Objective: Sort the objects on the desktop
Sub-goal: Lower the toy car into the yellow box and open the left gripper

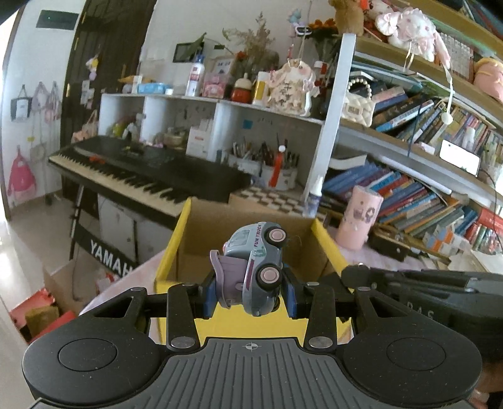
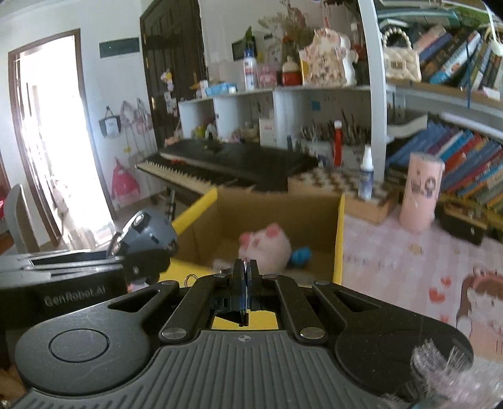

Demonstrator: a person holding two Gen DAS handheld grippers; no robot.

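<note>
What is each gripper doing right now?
Left gripper: closed on the toy car, above the box.
Right gripper: closed, holding nothing.

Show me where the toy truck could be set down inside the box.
In the cardboard box, the bare floor lies left of the pink plush, toward the yellow-edged left wall. The right side is crowded: the plush and a blue item sit there. The left gripper holds the toy truck above the box's near edge.

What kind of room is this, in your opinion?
Most likely a lived-in bedroom or study at home: a Yamaha keyboard, shelves crowded with books, and plush toys on top.
</note>
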